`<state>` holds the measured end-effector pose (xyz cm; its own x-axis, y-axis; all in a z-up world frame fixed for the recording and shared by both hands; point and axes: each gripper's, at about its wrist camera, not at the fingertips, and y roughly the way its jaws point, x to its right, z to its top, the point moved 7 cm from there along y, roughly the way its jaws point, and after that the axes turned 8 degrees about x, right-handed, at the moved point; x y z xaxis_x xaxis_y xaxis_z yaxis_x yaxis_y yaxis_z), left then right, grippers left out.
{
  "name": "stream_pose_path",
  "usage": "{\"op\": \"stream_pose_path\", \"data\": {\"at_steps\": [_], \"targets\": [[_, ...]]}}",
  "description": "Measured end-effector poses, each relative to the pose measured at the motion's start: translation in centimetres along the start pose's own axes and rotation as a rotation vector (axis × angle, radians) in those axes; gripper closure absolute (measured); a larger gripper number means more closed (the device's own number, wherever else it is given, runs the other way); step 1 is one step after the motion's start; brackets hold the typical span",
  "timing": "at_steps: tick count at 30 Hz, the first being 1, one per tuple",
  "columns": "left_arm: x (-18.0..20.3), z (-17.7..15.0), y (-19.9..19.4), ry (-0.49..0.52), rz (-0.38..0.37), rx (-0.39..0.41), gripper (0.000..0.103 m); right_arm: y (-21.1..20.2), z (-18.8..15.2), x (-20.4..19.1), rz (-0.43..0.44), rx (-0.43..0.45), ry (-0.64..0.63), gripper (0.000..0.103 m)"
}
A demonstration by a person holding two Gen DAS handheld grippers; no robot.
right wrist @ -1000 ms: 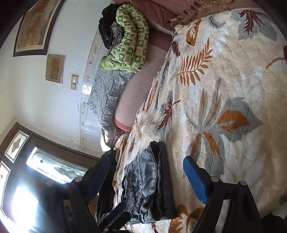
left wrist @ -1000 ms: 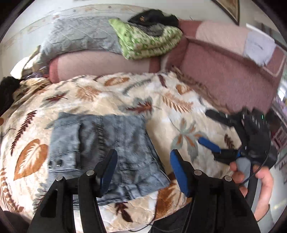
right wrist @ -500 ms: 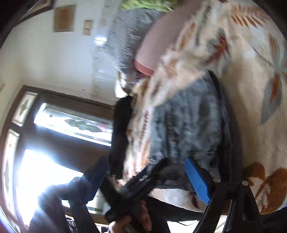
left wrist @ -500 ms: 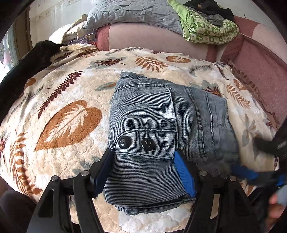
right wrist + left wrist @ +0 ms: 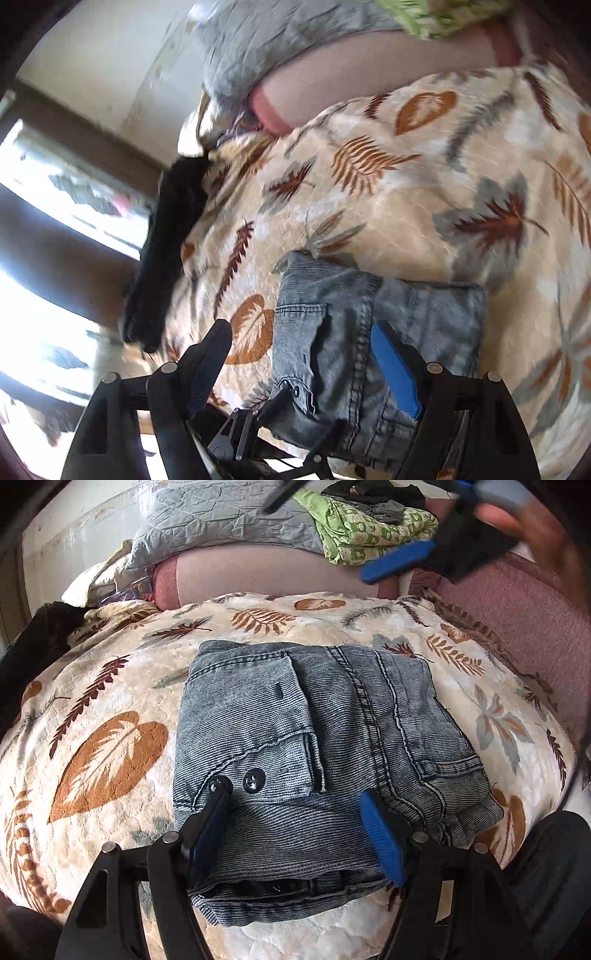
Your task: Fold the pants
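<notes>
Your pants [image 5: 325, 760] are folded into a small, thick bundle. They lie on the leaf blanket [image 5: 103, 746] that covers the bed, close to its near edge. In the left wrist view you can see two dark snaps [image 5: 253, 780] on a flap of the grey-blue cloth, and thick seams running down the right part of the bundle. The folded layers show at the near edge.

Your left tool [image 5: 295, 808] hangs just over the near part of the pants. Its two fingers stand wide apart. One finger sits by the left snap and the blue pad [image 5: 380, 842] sits over the middle of the bundle. No cloth is pinched between them, so this tool is open and holds nothing.

Your right tool [image 5: 303, 339] is up above the pants and looks down on them. This picture is blurry. Its fingers are wide apart too, and they hold nothing. From the left wrist view you can see this tool high at the top right, with your hand [image 5: 532, 528] around it, blurry as well.

Behind the blanket there is a pink cushion [image 5: 258, 576]. On top of it lie a grey quilt [image 5: 221, 520] and a green patterned cloth [image 5: 369, 528]. A dark cloth [image 5: 173, 229] lies at the left edge of the bed, next to a bright window [image 5: 44, 229].
</notes>
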<state>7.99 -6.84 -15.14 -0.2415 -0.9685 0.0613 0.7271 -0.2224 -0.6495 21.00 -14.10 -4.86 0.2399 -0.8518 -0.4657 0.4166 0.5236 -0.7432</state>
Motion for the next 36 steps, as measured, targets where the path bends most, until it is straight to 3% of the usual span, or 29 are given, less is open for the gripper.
{"op": "stream_pose_path", "data": {"at_steps": [3,6,9,12,14,15,16,24,26,28,30,33,36], "targets": [[-0.1,0.1,0.0,-0.006,-0.011,-0.003,0.03,6.8,1.9,-3.4,-0.156,-0.179,-0.191,0.022],[-0.1,0.0,-0.1,0.003,-0.013,0.003,0.03,12.5,2.6,-4.7,-0.289,-0.29,-0.324,0.022],[0.0,0.0,-0.2,0.005,-0.02,0.006,0.03,16.2,2.9,-4.3,-0.389,-0.39,-0.369,0.024],[-0.1,0.0,-0.2,0.005,-0.023,0.006,0.03,18.0,2.4,-3.5,-0.42,-0.496,-0.375,0.037],[-0.1,0.0,-0.1,0.008,-0.022,0.006,0.029,18.5,2.1,-2.8,-0.438,-0.533,-0.382,0.067],[-0.1,0.0,-0.1,0.008,-0.023,0.006,0.029,18.6,1.9,-2.7,-0.438,-0.542,-0.398,0.086],[-0.1,0.0,-0.1,0.008,-0.024,0.006,0.029,18.7,1.9,-2.8,-0.447,-0.538,-0.428,0.089],[0.1,0.0,-0.1,0.017,-0.019,0.013,0.029,18.1,2.8,-2.1,-0.517,-0.38,-0.479,0.092],[0.1,-0.1,-0.2,0.02,-0.014,0.017,0.029,17.2,3.9,-1.6,-0.598,-0.281,-0.501,0.092],[0.1,-0.1,-0.2,0.023,-0.012,0.021,0.029,15.8,5.0,-1.1,-0.578,-0.22,-0.433,0.091],[0.1,-0.2,-0.2,0.022,-0.012,0.021,0.029,14.4,5.2,-1.7,-0.49,-0.206,-0.387,0.091],[0.1,-0.1,-0.1,0.021,-0.007,0.021,0.028,14.0,2.5,-4.1,-0.289,-0.317,-0.331,0.087],[0.2,-0.2,-0.2,0.022,-0.005,0.023,0.028,14.4,-1.5,-4.9,-0.166,-0.44,-0.293,0.068]]}}
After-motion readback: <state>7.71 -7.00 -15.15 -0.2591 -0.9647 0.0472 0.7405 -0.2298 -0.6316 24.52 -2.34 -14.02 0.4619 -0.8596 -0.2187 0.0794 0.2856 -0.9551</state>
